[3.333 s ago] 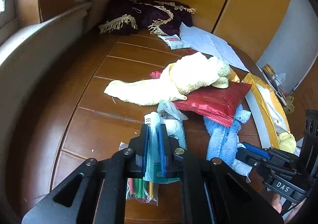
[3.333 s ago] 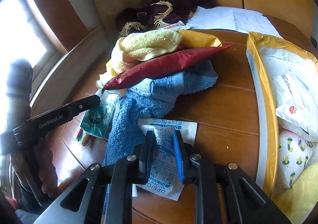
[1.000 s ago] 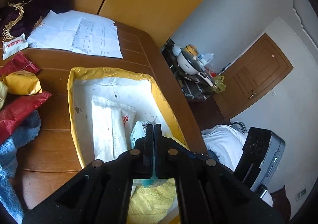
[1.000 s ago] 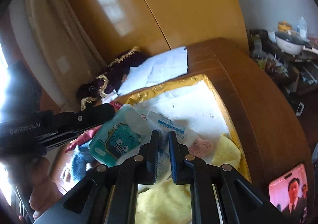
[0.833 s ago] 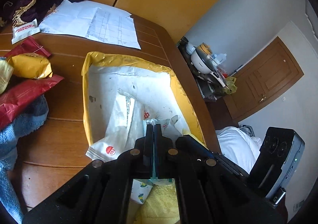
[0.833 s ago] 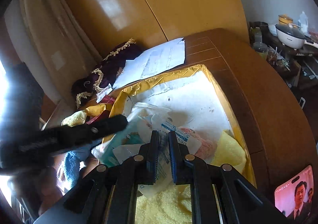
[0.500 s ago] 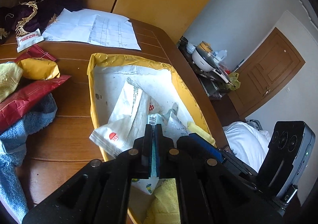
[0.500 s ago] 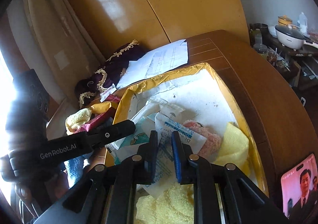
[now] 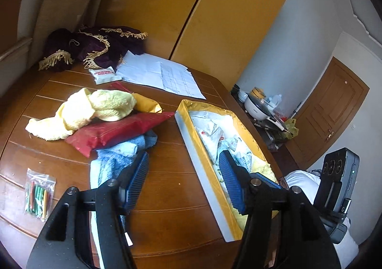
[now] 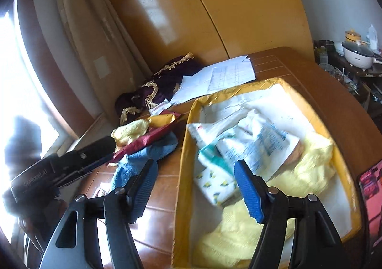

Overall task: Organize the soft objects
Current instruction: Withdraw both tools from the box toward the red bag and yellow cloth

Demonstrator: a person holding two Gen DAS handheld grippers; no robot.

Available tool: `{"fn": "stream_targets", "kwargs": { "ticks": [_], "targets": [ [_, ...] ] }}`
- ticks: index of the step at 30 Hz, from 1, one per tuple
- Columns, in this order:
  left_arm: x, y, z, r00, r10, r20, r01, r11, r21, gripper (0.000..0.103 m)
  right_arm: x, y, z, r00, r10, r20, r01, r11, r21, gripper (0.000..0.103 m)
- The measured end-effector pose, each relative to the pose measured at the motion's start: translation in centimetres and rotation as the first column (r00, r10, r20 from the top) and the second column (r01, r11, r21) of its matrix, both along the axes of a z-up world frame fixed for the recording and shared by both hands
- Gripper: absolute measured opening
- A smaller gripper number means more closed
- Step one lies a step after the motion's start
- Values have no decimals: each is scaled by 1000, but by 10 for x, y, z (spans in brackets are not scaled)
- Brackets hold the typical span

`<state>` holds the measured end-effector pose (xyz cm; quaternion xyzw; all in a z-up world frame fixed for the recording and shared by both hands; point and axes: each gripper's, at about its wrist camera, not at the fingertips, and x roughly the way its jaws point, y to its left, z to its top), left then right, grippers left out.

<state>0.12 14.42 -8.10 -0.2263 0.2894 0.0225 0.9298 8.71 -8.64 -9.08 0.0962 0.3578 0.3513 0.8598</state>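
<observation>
Tilting downward, both tongs (image 9: pixel 182 179) (image 10: pixel 195 188) opening, empty, over box (image 10: pixel 183 149)

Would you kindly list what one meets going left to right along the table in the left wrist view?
Bag of coloured sticks → yellow towel → red packet → yellow-rimmed box; the blue towel overlaps the red packet, so I leave it out.
</observation>
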Motion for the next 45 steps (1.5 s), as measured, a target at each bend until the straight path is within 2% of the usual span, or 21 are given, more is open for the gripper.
{"fn": "stream_targets", "kwargs": {
  "ticks": [5,10,15,24,33,45],
  "targets": [
    [-18,-4,-5,998,67,-10,-66,994,84,60,-28,20,-1,999,53,-7,-53,998,47,69],
    [-30,-3,-14,991,133,-29,-127,981,150,60,-50,43,-10,993,113,-15,-112,993,45,69],
    [-36,10,-28,983,174,-61,-165,978,130,60,-66,48,-12,994,113,11,-113,994,-6,69],
    [-37,27,-46,977,180,-115,-171,982,81,60,-66,66,-21,990,142,-16,-142,989,-35,69],
    [-45,33,-46,976,182,-117,-174,982,78,60,-69,81,-21,987,160,-23,-161,985,-53,69],
    [-24,43,-40,977,186,-106,-178,981,82,60,-50,87,-25,978,202,-58,-204,978,-42,69]
  ]
}}
